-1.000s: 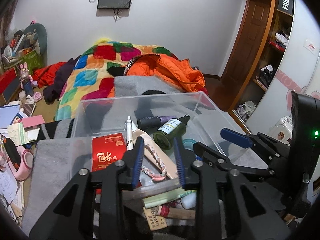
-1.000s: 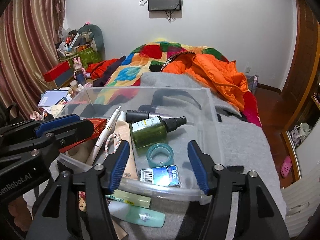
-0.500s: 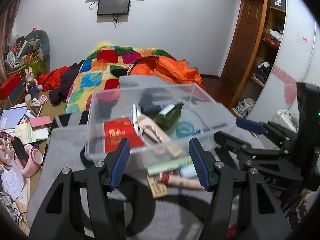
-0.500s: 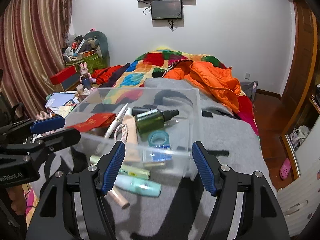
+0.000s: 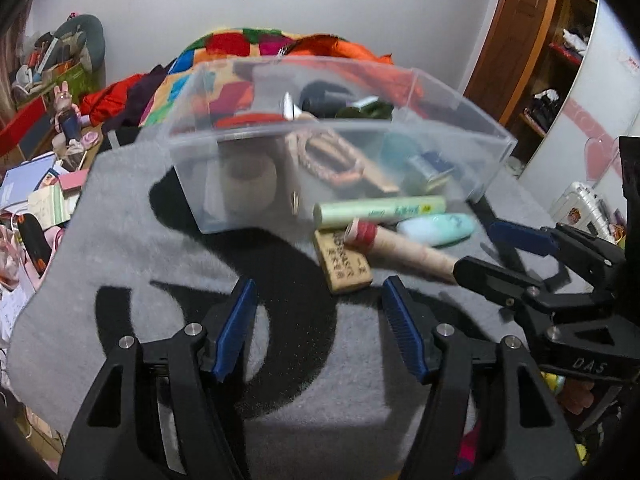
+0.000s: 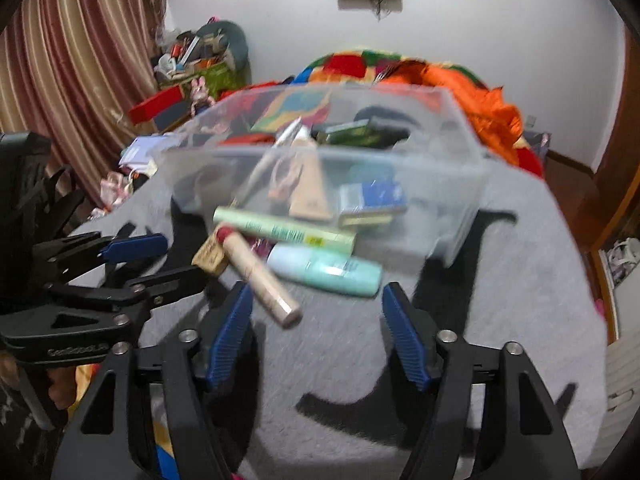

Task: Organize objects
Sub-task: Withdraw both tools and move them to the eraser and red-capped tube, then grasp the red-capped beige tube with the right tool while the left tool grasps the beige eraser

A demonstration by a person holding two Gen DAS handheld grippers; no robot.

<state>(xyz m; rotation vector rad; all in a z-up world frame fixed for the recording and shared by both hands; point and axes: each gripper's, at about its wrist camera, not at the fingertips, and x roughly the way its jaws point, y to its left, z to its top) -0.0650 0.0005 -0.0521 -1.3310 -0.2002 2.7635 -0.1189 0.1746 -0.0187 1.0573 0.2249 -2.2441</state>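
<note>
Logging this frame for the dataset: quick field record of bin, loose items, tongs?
surface: grey blanket
bin: clear plastic, on blanket, holds mixed items
outside bin: green tube, mint bottle, beige tube, cork tag, all in front of bin
left tongs: open, empty, jaws just opened further
right tongs: open, empty, jaws just closed somewhat

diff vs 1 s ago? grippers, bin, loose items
Both grippers backed away from the clear bin toward the near blanket. The left gripper, whose fingers had reached into the bin, has just been opening and is empty. The right gripper has just been closing slightly, nothing between its fingers. Unchanged: the bin's contents, and the green tube, mint bottle, beige tube and tan tag lying in front of it.
</note>
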